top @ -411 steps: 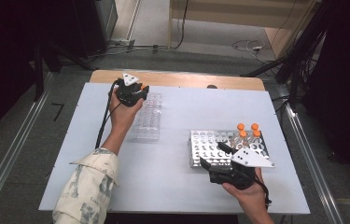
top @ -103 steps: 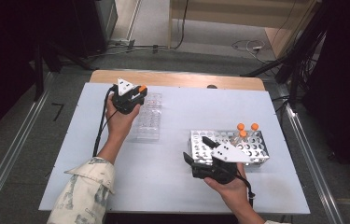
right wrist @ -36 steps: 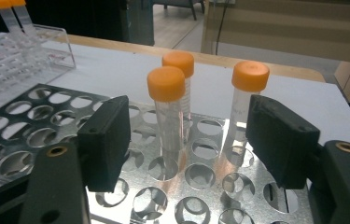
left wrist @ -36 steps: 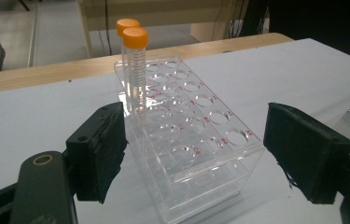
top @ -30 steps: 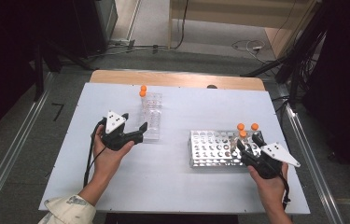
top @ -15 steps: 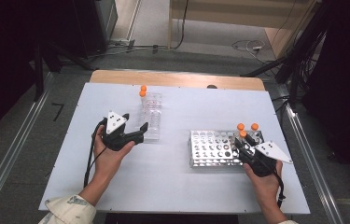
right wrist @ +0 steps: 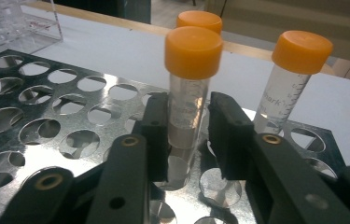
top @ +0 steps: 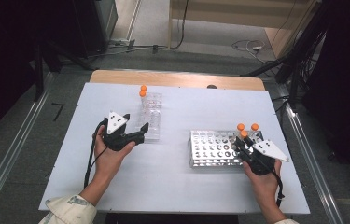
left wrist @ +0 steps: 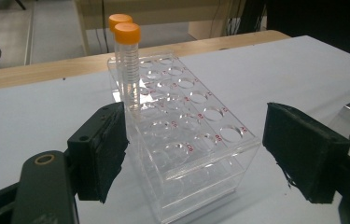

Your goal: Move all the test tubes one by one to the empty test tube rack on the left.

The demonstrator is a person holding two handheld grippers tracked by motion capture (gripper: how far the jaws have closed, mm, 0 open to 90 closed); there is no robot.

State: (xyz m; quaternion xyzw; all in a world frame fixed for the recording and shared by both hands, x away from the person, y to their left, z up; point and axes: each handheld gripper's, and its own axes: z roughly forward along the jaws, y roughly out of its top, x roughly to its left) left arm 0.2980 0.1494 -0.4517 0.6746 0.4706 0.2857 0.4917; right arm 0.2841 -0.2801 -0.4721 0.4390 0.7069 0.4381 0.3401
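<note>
The white bench [top: 177,186] carries two racks. On its right part lies a metal rack [top: 212,149] with many round holes, and three tubes with orange caps stand at its far right corner. Near the middle of the bench, more to the left, stands a clear plastic rack [left wrist: 186,140], and two orange-capped tubes [left wrist: 129,65] stand upright in its far left corner.

The left hand-held gripper [left wrist: 193,154] rests just beside the near end of the clear plastic rack; its jaws are wide apart on both sides of this end and do not touch it.

The right hand-held gripper [right wrist: 189,135] has just been closing, and its pads now press on the nearest tube [right wrist: 189,93], which stands upright in a hole of the metal rack. A second tube [right wrist: 289,79] stands just beside it, to the right in the right gripper view.
</note>
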